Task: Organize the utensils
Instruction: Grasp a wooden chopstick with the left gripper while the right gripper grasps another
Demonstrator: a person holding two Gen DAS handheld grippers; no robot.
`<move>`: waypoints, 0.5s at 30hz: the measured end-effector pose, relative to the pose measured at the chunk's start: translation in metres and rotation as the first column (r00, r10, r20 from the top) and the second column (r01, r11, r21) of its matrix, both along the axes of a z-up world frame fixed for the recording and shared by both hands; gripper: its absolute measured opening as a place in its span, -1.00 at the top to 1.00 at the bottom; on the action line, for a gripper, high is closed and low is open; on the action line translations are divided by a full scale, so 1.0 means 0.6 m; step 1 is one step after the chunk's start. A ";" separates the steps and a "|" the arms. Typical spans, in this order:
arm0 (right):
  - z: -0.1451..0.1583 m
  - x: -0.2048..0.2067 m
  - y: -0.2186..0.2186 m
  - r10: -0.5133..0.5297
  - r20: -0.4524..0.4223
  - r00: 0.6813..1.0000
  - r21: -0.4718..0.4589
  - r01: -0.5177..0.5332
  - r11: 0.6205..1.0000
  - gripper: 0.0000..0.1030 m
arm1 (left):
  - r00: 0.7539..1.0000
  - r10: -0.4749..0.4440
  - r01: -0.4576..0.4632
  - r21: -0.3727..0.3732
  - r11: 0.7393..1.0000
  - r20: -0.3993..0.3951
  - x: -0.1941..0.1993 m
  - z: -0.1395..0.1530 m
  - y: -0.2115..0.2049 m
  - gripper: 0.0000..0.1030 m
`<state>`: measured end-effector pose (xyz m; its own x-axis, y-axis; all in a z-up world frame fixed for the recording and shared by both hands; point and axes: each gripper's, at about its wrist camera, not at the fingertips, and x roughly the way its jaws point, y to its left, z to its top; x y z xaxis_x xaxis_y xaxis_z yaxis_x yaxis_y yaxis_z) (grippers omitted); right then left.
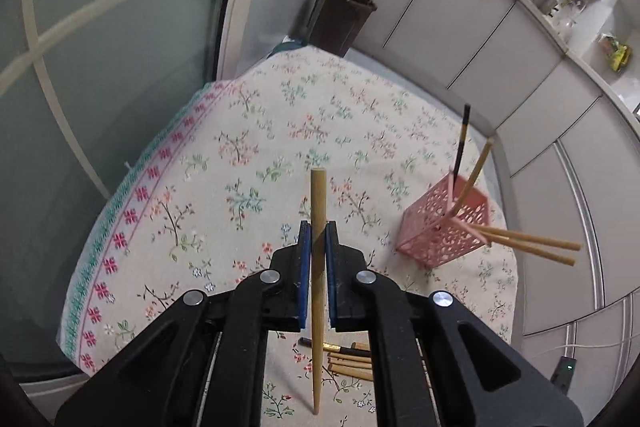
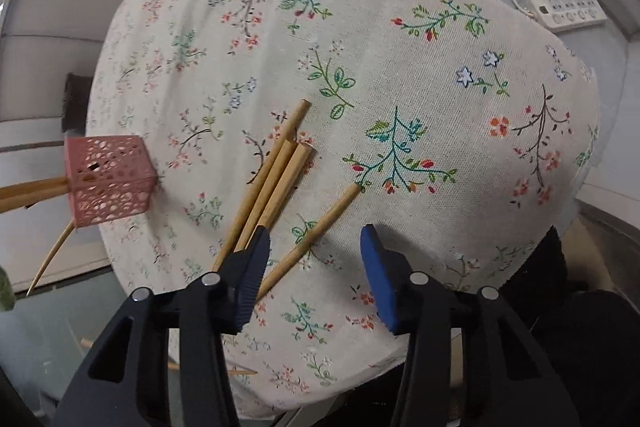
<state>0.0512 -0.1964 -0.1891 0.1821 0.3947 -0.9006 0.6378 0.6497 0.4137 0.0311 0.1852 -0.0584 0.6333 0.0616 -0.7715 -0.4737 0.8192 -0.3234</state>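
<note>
My left gripper is shut on a wooden chopstick, held upright above the floral tablecloth. A pink perforated holder stands to its right with several chopsticks leaning in it, one dark-tipped. More chopsticks lie on the cloth below the gripper. In the right wrist view my right gripper is open and empty, just above a loose pile of wooden chopsticks and a single one on the cloth. The pink holder shows at the left.
A dark bin stands beyond the table's far edge, with white cabinets to the right. A white power strip lies on the floor past the table. A glass door is to the left.
</note>
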 end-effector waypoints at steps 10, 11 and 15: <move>-0.005 0.015 0.037 -0.054 -0.019 0.998 -0.148 0.050 0.988 0.51 | 0.995 -0.057 0.050 0.081 0.995 0.082 -0.015 0.049 -0.010 0.87; -0.007 0.016 0.037 -0.057 -0.017 0.998 -0.168 0.054 0.984 0.68 | 0.994 -0.064 0.055 0.099 0.994 0.088 -0.016 0.053 -0.016 0.88; -0.008 0.021 0.034 -0.069 0.017 0.997 -0.184 0.071 0.980 0.79 | 0.989 -0.100 0.081 0.169 0.982 0.105 -0.017 0.062 -0.037 0.87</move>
